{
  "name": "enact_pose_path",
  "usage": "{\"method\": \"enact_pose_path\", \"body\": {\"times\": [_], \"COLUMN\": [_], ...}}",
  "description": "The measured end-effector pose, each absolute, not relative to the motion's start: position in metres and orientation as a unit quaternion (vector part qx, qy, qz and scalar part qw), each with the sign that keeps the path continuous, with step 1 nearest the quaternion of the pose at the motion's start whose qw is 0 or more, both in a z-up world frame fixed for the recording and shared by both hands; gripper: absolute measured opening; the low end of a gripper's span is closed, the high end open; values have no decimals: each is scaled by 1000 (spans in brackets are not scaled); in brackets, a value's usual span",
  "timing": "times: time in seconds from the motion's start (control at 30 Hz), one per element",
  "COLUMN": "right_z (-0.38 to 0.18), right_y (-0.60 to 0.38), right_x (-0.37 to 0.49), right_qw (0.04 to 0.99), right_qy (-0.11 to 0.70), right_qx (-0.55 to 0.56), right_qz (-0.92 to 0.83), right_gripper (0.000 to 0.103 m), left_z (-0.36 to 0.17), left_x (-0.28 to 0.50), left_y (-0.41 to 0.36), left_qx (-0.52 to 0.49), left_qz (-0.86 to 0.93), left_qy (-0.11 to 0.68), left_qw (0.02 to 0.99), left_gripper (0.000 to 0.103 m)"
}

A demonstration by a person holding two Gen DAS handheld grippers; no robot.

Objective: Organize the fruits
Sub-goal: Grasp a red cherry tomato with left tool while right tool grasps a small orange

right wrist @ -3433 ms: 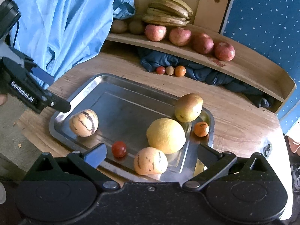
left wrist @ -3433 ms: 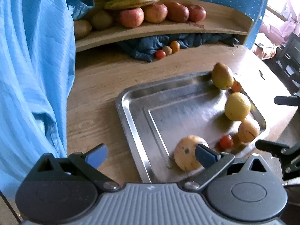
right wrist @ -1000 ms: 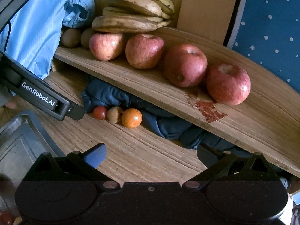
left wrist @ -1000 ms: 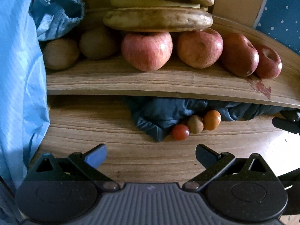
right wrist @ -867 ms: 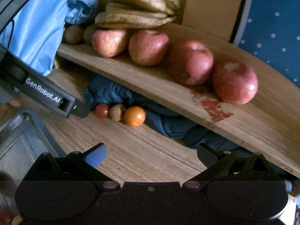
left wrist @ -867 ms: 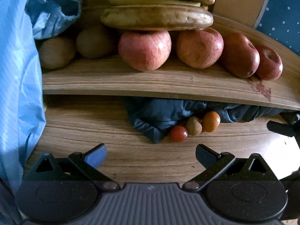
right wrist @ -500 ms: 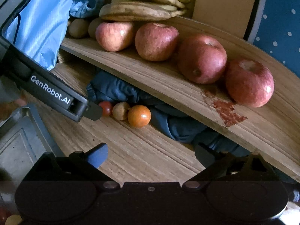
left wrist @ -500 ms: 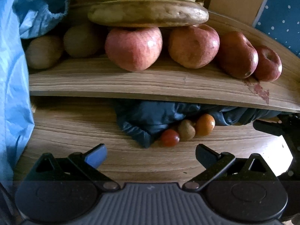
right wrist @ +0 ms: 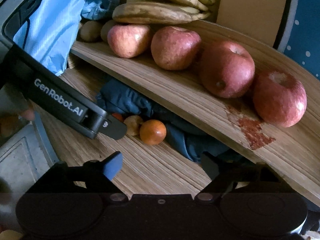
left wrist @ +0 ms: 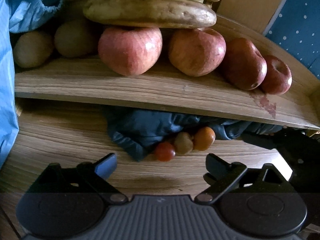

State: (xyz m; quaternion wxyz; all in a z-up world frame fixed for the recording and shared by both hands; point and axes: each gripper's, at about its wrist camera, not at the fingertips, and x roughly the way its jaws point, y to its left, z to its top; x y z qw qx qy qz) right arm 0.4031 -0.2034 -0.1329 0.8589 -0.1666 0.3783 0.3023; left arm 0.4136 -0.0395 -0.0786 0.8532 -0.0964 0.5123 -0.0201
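Observation:
A red tomato (left wrist: 165, 151), a small brown fruit (left wrist: 183, 143) and a small orange (left wrist: 204, 138) lie in a row on the wooden table against a dark blue cloth (left wrist: 144, 132), under the shelf. My left gripper (left wrist: 161, 165) is open and empty, just in front of the tomato. My right gripper (right wrist: 161, 165) is open and empty, a little short of the orange (right wrist: 153, 132). In the right wrist view the left gripper's finger (right wrist: 114, 129) hides most of the tomato (right wrist: 118, 117).
A curved wooden shelf (left wrist: 140, 88) above holds several red apples (left wrist: 130, 50), bananas (left wrist: 150, 13) and brown fruits (left wrist: 33, 49). Light blue fabric (left wrist: 8, 60) hangs at the left. A metal tray's corner (right wrist: 22, 160) shows at the lower left of the right wrist view.
Both grippers have left the tray and moved in close to the three small fruits under the shelf. Both stay open and empty.

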Motion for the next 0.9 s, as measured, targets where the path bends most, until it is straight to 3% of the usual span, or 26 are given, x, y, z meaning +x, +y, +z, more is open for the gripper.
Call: {"method": "enact_pose_path", "body": {"times": [0.3, 0.57, 0.9], "right_z": [-135, -136, -137], "right_y": [-191, -185, -183], "right_x": [408, 412, 413], "right_qw": [858, 856, 858], "right_qy": [371, 368, 368], "right_qx": [-171, -172, -168], "right_qz": [311, 319, 316], "right_gripper": [62, 49, 46], "left_z": [-77, -78, -81], "left_x": [406, 411, 413], "left_y": [-42, -38, -37], "left_qx": [-106, -108, -105], "left_qz": [-29, -27, -9], "left_qy": [508, 510, 513], "left_qw": [854, 853, 852], "left_gripper": [77, 61, 48]}}
